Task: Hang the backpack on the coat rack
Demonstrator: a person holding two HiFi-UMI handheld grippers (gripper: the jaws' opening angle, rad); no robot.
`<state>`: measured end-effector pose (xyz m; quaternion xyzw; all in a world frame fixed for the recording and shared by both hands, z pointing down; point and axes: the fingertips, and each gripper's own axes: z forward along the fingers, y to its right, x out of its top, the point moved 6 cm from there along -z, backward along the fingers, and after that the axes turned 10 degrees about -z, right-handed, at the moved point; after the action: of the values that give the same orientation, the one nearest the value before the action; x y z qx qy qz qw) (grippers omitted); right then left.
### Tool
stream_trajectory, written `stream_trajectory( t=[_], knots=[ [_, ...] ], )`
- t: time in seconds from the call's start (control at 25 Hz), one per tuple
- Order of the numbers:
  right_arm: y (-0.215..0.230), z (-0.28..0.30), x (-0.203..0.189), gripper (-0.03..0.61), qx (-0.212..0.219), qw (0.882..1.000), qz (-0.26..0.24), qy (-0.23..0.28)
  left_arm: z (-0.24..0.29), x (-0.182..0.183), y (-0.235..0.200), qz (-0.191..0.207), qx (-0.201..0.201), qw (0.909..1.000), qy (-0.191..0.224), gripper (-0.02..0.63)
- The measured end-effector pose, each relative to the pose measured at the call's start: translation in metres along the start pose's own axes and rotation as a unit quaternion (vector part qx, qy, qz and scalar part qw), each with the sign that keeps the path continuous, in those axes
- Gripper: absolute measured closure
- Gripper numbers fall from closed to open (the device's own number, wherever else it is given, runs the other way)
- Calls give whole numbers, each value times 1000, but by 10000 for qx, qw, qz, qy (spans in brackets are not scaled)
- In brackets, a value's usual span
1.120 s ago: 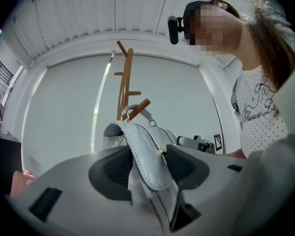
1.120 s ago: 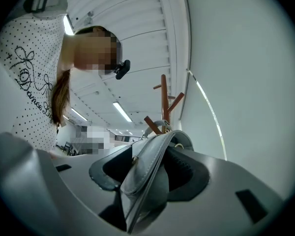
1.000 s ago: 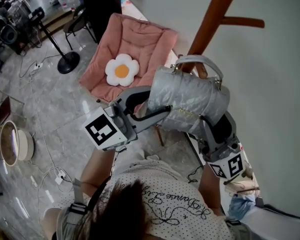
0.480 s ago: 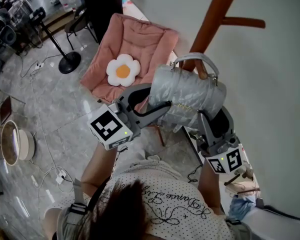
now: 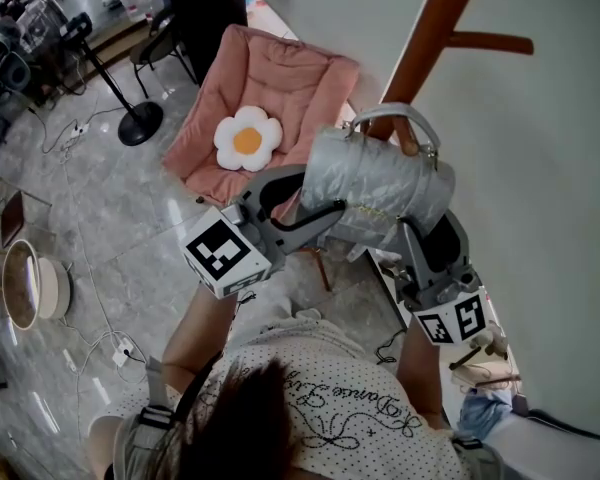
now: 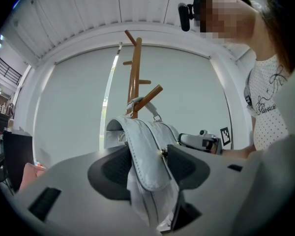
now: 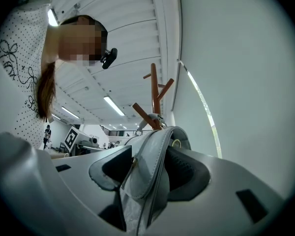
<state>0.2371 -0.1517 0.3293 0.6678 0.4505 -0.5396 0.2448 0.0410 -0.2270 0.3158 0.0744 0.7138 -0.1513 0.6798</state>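
While both grips hold firm, the head view shows a small change from a second ago. The silver backpack [image 5: 375, 193] has come up a little and now lies more level. Its top handle [image 5: 395, 113] arches over a short peg [image 5: 407, 140] of the wooden coat rack [image 5: 430, 28]. The left hand-held gripper [image 5: 305, 206] clamps one end of the bag and the right hand-held gripper [image 5: 430, 240] clamps the other. The bag is therefore carried in the air between them, just beside the post.

From the left gripper view, the two dark pads are closed on the grey fabric of the backpack [image 6: 147, 151], which fills the gap between them. Beyond it, the handle loop goes around the slanted peg [image 6: 150, 96]. I cannot tell whether the loop already rests on the wood.

From the right gripper view, the jaws are likewise pressed on a folded edge of the bag [image 7: 150, 171]. The peg [image 7: 145, 116] passes through the handle above it.

I judge that the hooking is almost done, since the loop is threaded on the peg but the weight is still in the grippers. The bag probably needs to sink until the handle sits near the root of the peg. If the jaws open too early, the loop could slide off the tip.
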Motion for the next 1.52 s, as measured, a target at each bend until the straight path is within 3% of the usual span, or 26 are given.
stream_trajectory(
  t=[0.92, 1.52],
  knots=[
    [-3, 1, 0, 336, 223, 9988, 1, -435, -1, -3, -2, -475, 68, 9986, 209, 365],
    [-6, -3, 1, 275, 211, 9980, -67, -596, -15, -5, -5, -452, 275, 9984, 174, 334]
  ],
)
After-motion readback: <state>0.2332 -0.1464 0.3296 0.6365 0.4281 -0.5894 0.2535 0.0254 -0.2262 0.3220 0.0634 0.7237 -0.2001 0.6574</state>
